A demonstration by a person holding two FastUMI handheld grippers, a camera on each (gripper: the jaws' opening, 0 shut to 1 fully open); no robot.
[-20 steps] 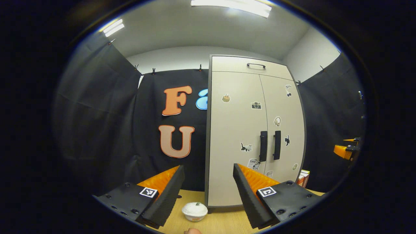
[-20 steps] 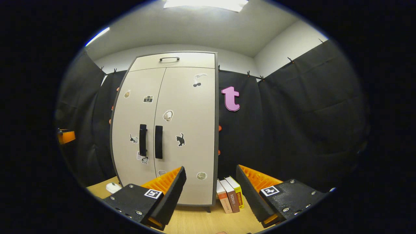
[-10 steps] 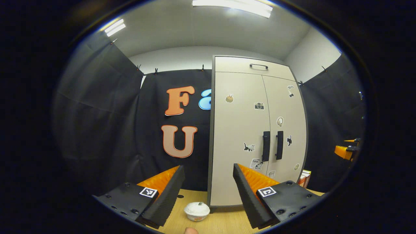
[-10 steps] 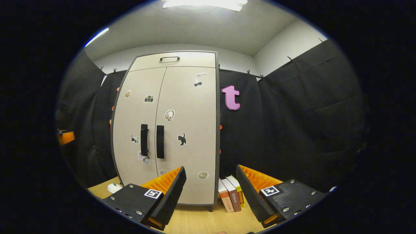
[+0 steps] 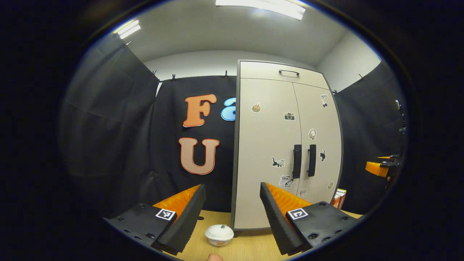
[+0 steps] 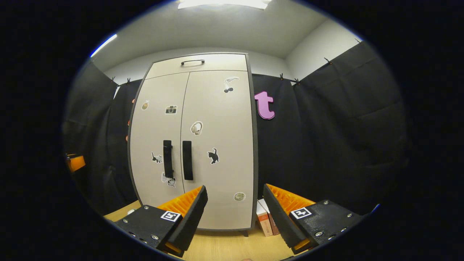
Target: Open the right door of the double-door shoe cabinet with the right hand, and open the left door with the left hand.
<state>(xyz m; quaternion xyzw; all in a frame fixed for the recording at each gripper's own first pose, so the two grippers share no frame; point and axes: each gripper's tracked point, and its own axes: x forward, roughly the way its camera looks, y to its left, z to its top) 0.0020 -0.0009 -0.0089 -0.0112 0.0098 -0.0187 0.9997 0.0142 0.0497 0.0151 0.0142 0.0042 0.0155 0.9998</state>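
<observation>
Black cloth walls surround a tall beige double-door shoe cabinet (image 6: 192, 145) standing closed on the pale wooden surface (image 6: 224, 246). Both tools, left (image 5: 232, 214) and right (image 6: 233, 214), are released and well apart from it. Its stiff doors probably swing lightly; take the vertical black bar handles (image 6: 187, 160).

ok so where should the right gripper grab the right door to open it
Probably the right door's vertical bar handle, near its middle, approached straight from the front with the right gripper open, fingers either side of the bar. It stands proud of the flat door.
</observation>
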